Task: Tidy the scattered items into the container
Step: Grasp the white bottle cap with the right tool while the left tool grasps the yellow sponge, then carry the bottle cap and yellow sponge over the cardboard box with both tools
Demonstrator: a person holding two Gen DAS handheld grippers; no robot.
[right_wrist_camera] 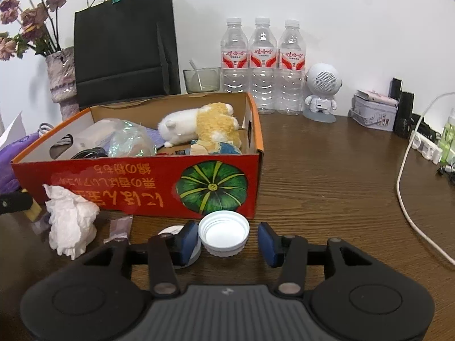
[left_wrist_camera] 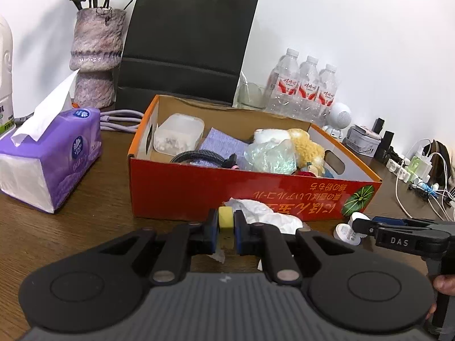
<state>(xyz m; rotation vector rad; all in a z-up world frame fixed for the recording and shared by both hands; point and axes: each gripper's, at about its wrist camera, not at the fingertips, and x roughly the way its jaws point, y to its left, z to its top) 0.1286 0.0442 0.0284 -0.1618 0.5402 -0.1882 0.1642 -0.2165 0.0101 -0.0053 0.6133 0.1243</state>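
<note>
The red cardboard box (left_wrist_camera: 199,193) stands mid-table and holds a plush toy (right_wrist_camera: 210,125), a plastic case, a cable and other items. My left gripper (left_wrist_camera: 226,227) is shut on a small yellow block (left_wrist_camera: 226,214) just in front of the box, beside a crumpled white tissue (left_wrist_camera: 264,213). My right gripper (right_wrist_camera: 227,241) is open around an upturned white bottle cap (right_wrist_camera: 223,234) lying on the table; a gap shows at the right pad. A second white disc (right_wrist_camera: 170,230) lies partly hidden behind its left finger. A small clear packet (right_wrist_camera: 119,227) lies near the tissue (right_wrist_camera: 71,221).
A purple tissue pack (left_wrist_camera: 51,153), a vase (left_wrist_camera: 96,56) and a black paper bag (left_wrist_camera: 187,42) stand left and behind the box. Three water bottles (right_wrist_camera: 261,65), a white robot speaker (right_wrist_camera: 321,91), a tin (right_wrist_camera: 374,113) and a white cable (right_wrist_camera: 403,193) occupy the right.
</note>
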